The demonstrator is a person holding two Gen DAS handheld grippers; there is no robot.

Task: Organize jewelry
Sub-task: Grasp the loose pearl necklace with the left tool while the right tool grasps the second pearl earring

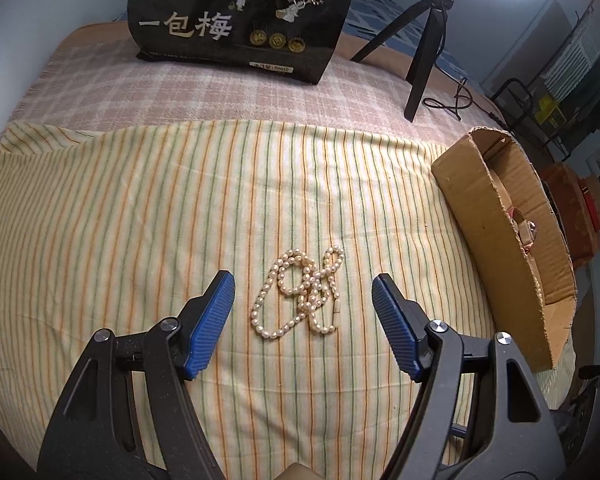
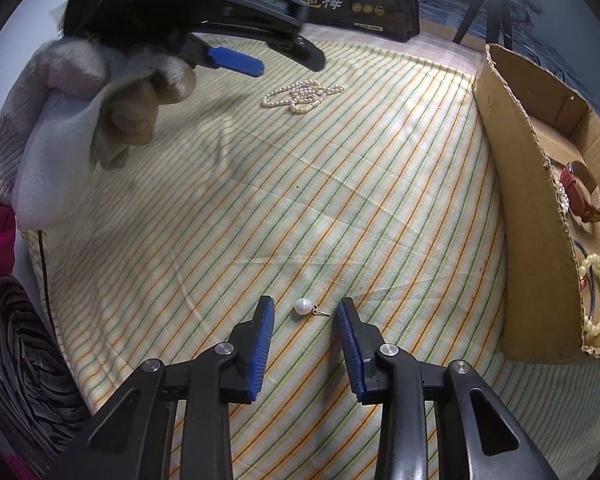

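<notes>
A tangled pearl necklace [image 1: 300,292] lies on the striped cloth [image 1: 140,220], between and just beyond the blue pads of my open left gripper [image 1: 303,282]. In the right wrist view the necklace [image 2: 302,94] lies far off, with the left gripper [image 2: 260,60] hovering above and to its left in a gloved hand. A single pearl earring [image 2: 305,307] with a gold post lies between the tips of my open right gripper [image 2: 305,307]. The cardboard box [image 2: 532,216] at right holds a red watch [image 2: 584,192] and a pale bead bracelet [image 2: 598,292].
The cardboard box [image 1: 500,248] stands at the cloth's right edge. A black printed bag [image 1: 240,16] stands at the back on a checked cloth. A black tripod [image 1: 420,40] with a ring light stands at the back right. Dark folded fabric [image 2: 16,360] lies at near left.
</notes>
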